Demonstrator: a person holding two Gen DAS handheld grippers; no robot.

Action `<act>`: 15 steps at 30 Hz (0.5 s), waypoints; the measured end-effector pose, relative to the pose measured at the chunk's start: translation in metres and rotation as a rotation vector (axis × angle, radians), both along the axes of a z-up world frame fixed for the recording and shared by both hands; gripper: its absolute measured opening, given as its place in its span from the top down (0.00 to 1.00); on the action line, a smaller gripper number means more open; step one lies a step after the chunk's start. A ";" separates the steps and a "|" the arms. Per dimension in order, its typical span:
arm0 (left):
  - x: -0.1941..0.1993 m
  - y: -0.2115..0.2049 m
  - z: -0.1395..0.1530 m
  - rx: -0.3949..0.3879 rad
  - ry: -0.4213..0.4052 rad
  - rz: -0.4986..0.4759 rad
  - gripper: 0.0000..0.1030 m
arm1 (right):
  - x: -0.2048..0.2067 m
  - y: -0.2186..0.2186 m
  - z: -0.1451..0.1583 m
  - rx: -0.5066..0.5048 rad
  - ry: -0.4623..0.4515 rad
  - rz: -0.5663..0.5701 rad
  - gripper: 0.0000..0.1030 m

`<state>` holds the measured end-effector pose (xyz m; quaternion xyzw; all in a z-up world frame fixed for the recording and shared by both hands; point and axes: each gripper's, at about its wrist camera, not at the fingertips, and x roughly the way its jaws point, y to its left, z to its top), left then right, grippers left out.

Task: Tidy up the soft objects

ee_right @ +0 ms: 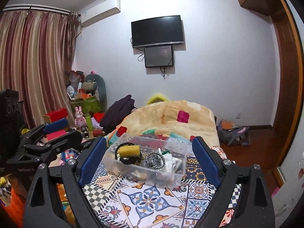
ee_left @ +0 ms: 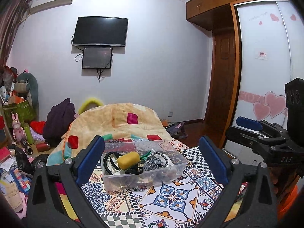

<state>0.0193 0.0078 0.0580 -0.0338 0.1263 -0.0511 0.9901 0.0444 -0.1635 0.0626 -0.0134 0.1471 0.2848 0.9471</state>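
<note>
A clear plastic bin [ee_left: 172,172] [ee_right: 176,179] sits on the patterned cloth ahead of both grippers. In it lie a yellow sponge [ee_left: 127,160] [ee_right: 129,149], black bands, a beaded hair tie [ee_left: 158,159] [ee_right: 155,160] and a white cloth [ee_right: 173,162]. My left gripper [ee_left: 152,152] is open and empty, its blue pads either side of the bin, short of it. My right gripper [ee_right: 149,150] is open and empty likewise. The right gripper also shows at the right edge of the left wrist view [ee_left: 250,131]; the left one shows at the left edge of the right wrist view [ee_right: 57,128].
A patterned cloth [ee_left: 176,195] [ee_right: 150,201] covers the bed. A folded orange blanket [ee_left: 121,119] [ee_right: 171,117] lies behind the bin. Clutter and toys [ee_left: 20,114] fill the left floor. A bag [ee_right: 231,133] lies on the right floor by the wardrobe [ee_left: 266,57].
</note>
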 end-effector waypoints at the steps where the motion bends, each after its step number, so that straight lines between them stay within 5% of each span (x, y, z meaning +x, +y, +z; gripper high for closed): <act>1: 0.000 0.000 0.000 0.001 -0.001 0.002 0.02 | 0.000 -0.001 0.000 0.002 0.000 -0.001 0.12; 15: -0.002 -0.003 -0.001 0.011 -0.003 0.010 0.02 | -0.004 -0.005 -0.003 0.007 0.004 0.003 0.12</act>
